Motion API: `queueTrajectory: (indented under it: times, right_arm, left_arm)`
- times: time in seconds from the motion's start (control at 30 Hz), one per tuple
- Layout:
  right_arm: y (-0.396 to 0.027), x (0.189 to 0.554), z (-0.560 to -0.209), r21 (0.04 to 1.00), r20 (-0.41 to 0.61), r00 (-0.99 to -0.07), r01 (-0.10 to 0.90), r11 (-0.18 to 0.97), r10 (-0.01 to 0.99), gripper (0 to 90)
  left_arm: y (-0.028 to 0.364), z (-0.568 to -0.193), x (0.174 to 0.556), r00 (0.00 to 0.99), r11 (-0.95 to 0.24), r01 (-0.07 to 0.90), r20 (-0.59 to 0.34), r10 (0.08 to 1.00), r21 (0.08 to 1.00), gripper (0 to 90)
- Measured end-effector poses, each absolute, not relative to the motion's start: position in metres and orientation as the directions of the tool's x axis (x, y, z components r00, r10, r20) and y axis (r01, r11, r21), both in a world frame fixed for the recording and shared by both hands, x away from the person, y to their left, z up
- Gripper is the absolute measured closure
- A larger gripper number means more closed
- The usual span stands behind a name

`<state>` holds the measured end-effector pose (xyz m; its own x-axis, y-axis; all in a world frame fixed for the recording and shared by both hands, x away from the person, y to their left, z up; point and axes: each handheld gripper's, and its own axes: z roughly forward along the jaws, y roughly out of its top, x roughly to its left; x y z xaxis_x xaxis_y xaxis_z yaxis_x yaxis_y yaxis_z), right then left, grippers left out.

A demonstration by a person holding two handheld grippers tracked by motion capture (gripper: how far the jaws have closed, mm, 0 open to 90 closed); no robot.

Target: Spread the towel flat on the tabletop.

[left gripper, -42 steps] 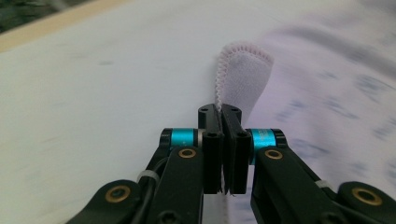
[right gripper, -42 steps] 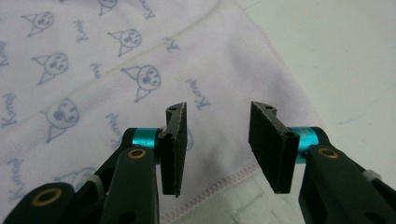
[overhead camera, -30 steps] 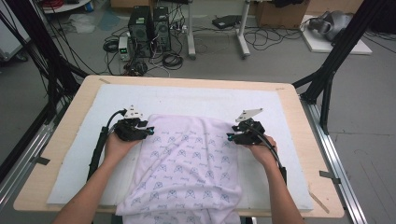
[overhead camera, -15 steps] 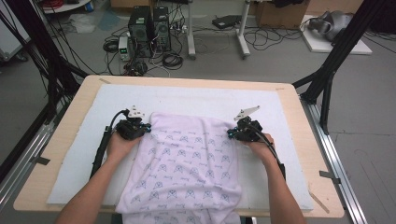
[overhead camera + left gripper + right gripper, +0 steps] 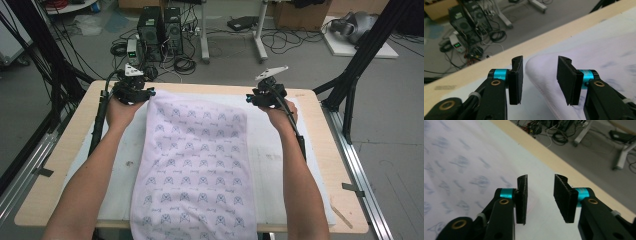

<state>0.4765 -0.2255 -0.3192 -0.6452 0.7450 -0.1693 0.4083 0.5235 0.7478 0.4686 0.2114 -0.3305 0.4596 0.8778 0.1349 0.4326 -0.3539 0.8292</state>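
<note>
- Wooden table (image 5: 60,200) bore a white mat, computers on the floor beyond.
- Patterned cloth (image 5: 197,165) lay spread flat from far edge to near edge, overhanging it.
- Left gripper (image 5: 150,93) and right gripper (image 5: 248,98) had just opened, jaws apart and empty; spreading looked done.

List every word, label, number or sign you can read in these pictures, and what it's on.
No text can be read.
Small box with a green display on the floor: digits too blurred to read.
Cloth: repeated blue printed motif, no legible words.
Grippers, table: no markings visible.
</note>
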Motion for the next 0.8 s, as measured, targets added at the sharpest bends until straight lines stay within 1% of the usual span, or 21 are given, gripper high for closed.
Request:
queueTrajectory:
  times: [0.1,0.17,0.23,0.3,0.37,0.57,0.7,0.8]
  right_arm:
    - [-0.22,0.466,-0.339,0.729,-0.166,-0.681,0.402,0.554,0.713,61.4]
    - [-0.22,0.459,-0.347,0.733,-0.125,-0.695,0.417,0.538,0.708,59.6]
    - [-0.219,0.45,-0.355,0.705,-0.089,-0.718,0.444,0.553,0.69,54.9]
    - [-0.218,0.438,-0.36,0.722,-0.1,-0.733,0.411,0.556,0.673,55.3]
    - [-0.219,0.425,-0.363,0.734,-0.07,-0.748,0.409,0.542,0.66,53.8]
    - [-0.215,0.383,-0.373,0.749,-0.066,-0.789,0.365,0.553,0.611,50.6]
    - [-0.217,0.359,-0.378,0.762,-0.051,-0.803,0.353,0.543,0.593,44.2]
    - [-0.218,0.343,-0.383,0.771,-0.049,-0.813,0.339,0.539,0.58,42.0]
  left_arm:
    - [0.218,-0.35,0.456,0.487,-0.363,0.447,0.118,0.866,0.817,54.1]
    - [0.221,-0.364,0.445,0.508,-0.36,0.466,0.088,0.857,0.808,52.5]
    - [0.223,-0.375,0.433,0.53,-0.372,0.473,0.079,0.844,0.799,51.7]
    - [0.224,-0.385,0.421,0.554,-0.38,0.471,0.068,0.83,0.796,50.8]
    - [0.225,-0.393,0.408,0.575,-0.381,0.477,0.046,0.817,0.792,49.2]
    - [0.225,-0.399,0.368,0.628,-0.403,0.432,0.051,0.776,0.807,46.2]
    - [0.225,-0.401,0.341,0.657,-0.423,0.405,0.063,0.751,0.811,44.2]
    - [0.226,-0.403,0.323,0.666,-0.416,0.397,0.055,0.744,0.818,41.7]
